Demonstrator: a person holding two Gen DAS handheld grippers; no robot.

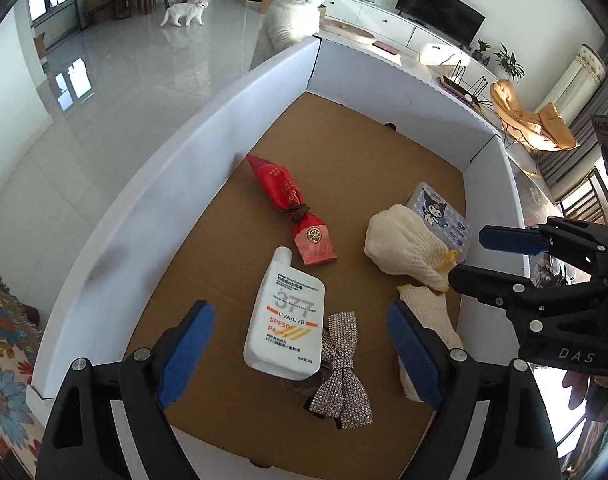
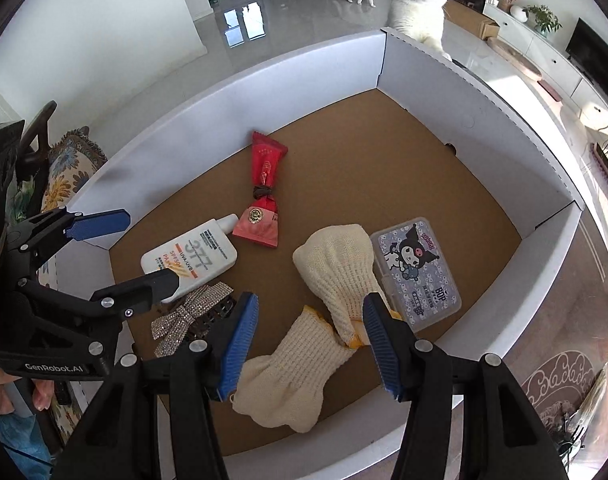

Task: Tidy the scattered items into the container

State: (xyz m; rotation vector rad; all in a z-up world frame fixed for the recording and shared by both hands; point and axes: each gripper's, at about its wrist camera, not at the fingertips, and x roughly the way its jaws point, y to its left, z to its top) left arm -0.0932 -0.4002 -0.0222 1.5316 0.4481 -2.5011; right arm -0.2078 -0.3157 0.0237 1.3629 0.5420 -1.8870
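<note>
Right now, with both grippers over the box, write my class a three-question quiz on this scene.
1. True or false: the sunscreen bottle lies inside the cardboard box.
2. What lies under the right gripper? A) cream knit gloves B) rhinestone bow C) red wrapped packet
3. Which item touches the cartoon plastic case?

Key: 1 true; 2 A; 3 a glove.

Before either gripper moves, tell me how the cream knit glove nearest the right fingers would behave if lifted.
The cream knit glove would probably go limp and droop, since it lies crumpled and soft on the box floor. It looks light. Its ribbed knit should grip rather than slip.
</note>
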